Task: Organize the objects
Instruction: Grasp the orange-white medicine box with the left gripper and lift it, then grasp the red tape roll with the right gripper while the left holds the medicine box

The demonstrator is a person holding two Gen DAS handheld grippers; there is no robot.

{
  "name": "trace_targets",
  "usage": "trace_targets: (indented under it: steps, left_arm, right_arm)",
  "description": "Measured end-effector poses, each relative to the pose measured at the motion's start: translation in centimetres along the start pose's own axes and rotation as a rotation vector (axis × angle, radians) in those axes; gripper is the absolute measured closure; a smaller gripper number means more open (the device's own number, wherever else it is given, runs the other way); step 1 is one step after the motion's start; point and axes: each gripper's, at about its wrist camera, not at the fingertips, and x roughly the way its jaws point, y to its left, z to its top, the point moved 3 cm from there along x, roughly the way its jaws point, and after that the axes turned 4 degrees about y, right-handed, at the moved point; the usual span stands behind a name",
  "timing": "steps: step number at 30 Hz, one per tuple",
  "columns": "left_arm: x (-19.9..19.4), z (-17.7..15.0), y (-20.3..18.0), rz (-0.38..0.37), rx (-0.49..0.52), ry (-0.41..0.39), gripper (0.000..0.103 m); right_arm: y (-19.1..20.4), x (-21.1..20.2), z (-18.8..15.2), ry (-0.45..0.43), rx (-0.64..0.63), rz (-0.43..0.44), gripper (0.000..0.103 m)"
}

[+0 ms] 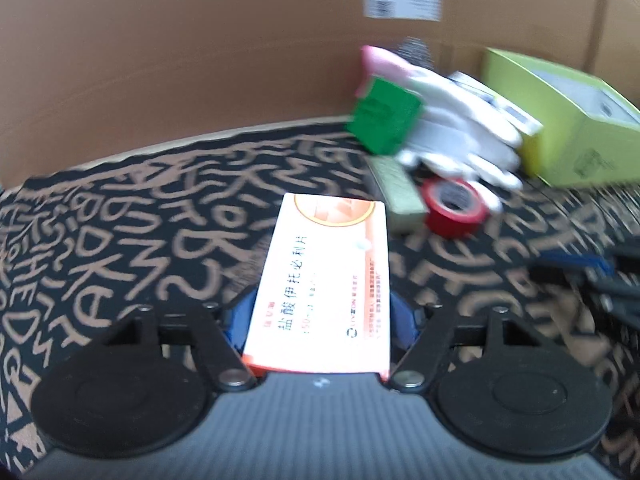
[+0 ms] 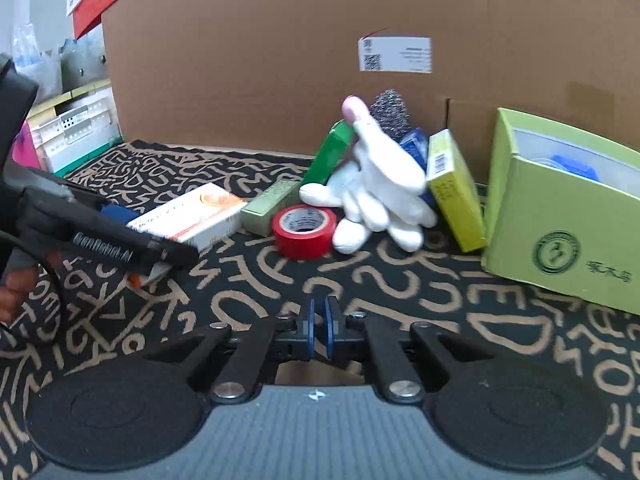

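My left gripper (image 1: 320, 320) is shut on a white and orange medicine box (image 1: 326, 280), held just over the patterned cloth. The right wrist view shows that gripper (image 2: 132, 228) at the left with the same medicine box (image 2: 192, 212). My right gripper (image 2: 319, 330) is shut and empty above the cloth. A pile lies at the back: a red tape roll (image 2: 304, 230), white gloves (image 2: 384, 192), a green box (image 2: 330, 154), a pale green box (image 2: 268, 204), a yellow box (image 2: 454, 188). The tape roll (image 1: 454, 208) and gloves (image 1: 460, 136) also show in the left wrist view.
A large cardboard box (image 2: 280, 52) stands as a wall behind the pile. An open lime-green box (image 2: 560, 216) sits at the right. The black cloth with tan lettering (image 2: 400, 280) covers the surface. Plastic bins (image 2: 72, 124) stand at the far left.
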Motion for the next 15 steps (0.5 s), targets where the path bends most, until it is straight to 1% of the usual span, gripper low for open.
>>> trace_targets:
  steps: [1, 2, 3, 4, 5, 7, 11, 12, 15]
  left_arm:
    - [-0.3, -0.2, -0.5, 0.001, 0.027, 0.002, 0.036]
    - [-0.7, -0.4, -0.9, 0.011, 0.046, 0.002, 0.036]
    - [-1.0, -0.6, -1.2, 0.019, 0.059, 0.000, 0.036]
    - [-1.1, -0.7, -1.3, 0.023, 0.067, -0.001, 0.034]
    - [-1.2, -0.8, -1.3, 0.032, 0.064, -0.002, 0.034]
    - [-1.2, -0.8, -1.0, 0.057, 0.046, -0.002, 0.025]
    - [-0.7, -0.2, 0.0, 0.091, 0.008, -0.005, 0.015]
    - [-0.6, 0.0, 0.3, 0.100, -0.003, -0.008, 0.010]
    - [0.0, 0.5, 0.3, 0.104, -0.007, -0.008, 0.010]
  right_arm:
    - [0.0, -0.1, 0.2, -0.007, -0.004, 0.000, 0.090]
    - [-0.1, -0.1, 0.7, -0.012, -0.012, 0.001, 0.076]
    - [0.0, 0.1, 1.0, -0.019, -0.019, -0.001, 0.067]
    - [0.2, 0.5, 1.5, -0.032, -0.026, -0.005, 0.050]
    - [0.5, 1.0, 1.9, -0.046, -0.033, -0.010, 0.047]
    - [0.9, 2.4, 2.8, -0.048, -0.046, -0.022, 0.047]
    - [1.1, 5.0, 4.2, -0.046, -0.066, -0.040, 0.047]
    - [1.2, 5.6, 4.5, -0.040, -0.070, -0.046, 0.047]
    - [1.4, 6.2, 4.7, -0.022, -0.075, -0.024, 0.051]
